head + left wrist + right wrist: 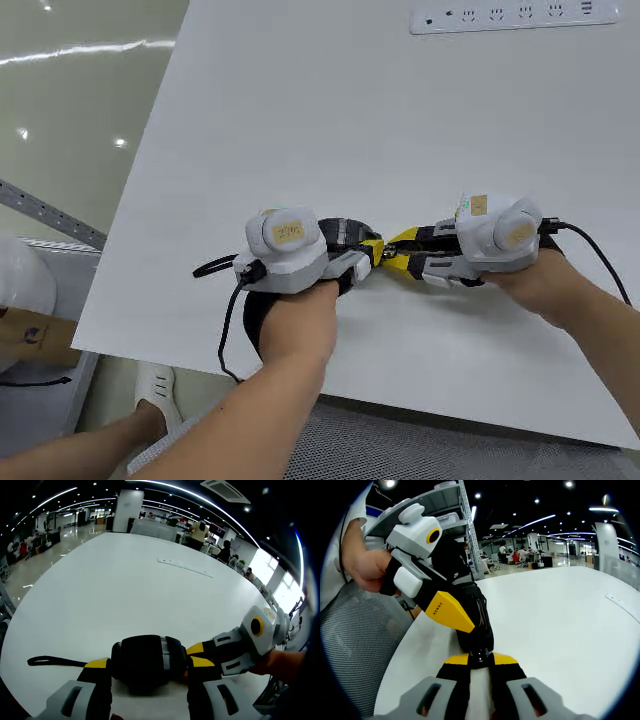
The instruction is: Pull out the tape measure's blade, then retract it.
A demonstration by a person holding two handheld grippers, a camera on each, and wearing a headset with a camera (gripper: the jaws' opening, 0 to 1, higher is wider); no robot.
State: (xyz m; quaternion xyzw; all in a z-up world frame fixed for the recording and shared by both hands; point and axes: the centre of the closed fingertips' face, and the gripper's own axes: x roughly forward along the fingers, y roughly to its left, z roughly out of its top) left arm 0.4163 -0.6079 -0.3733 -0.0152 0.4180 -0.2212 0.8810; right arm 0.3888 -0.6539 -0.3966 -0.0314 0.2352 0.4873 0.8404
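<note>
A black tape measure (341, 232) rests on the white table (350, 110) near its front edge. My left gripper (365, 250) is shut on the tape measure's case (145, 662), a yellow-tipped finger on each side. The case's black wrist strap (50, 661) trails off to the left. My right gripper (393, 256) meets it from the right. In the right gripper view that gripper (481, 659) is shut on the small metal blade tip (480, 655) at the mouth of the case (475, 620). Hardly any blade shows between case and jaws.
A white power strip (515, 15) lies at the table's far edge. The table's near edge runs just below both hands, with a mesh chair (350, 645) under it. Polished floor (80, 90) lies to the left. The far tabletop is bare white.
</note>
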